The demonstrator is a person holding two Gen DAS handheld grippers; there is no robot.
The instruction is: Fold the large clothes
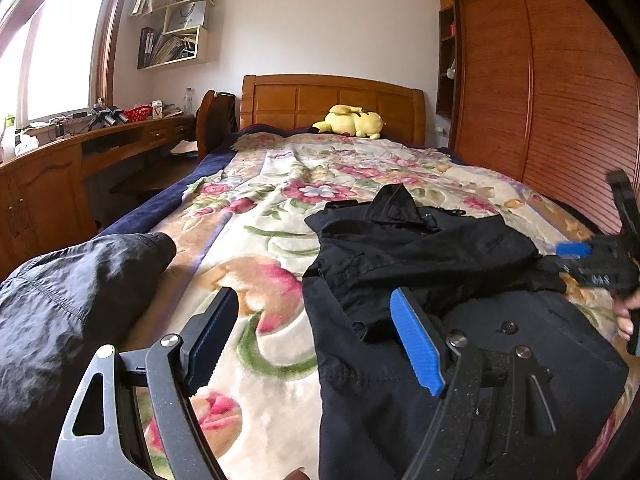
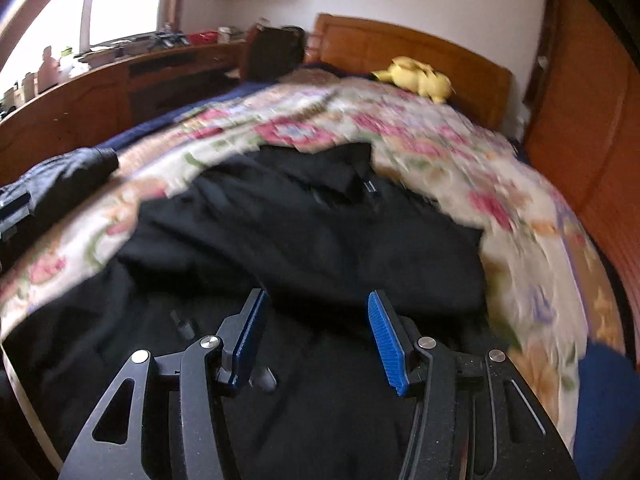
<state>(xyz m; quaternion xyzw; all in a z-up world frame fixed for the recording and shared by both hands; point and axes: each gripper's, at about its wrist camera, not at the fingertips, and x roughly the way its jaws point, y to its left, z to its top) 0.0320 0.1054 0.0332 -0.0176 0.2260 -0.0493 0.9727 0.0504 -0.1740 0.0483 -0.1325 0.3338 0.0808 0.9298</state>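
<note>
Both claws, left (image 1: 316, 340) and right (image 2: 316, 336), gape empty over the crumpled black cotton coat (image 1: 420, 248) at centre frame; pinch one fabric layer only.

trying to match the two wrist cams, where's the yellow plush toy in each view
Left wrist: the yellow plush toy lies top centre, at the head of the bed against the wooden headboard.
Right wrist: the plush toy sits upper right of centre, blurred, again in front of the headboard.
Shared landmark: the black coat spread on the floral blanket, low in both pictures.
</note>
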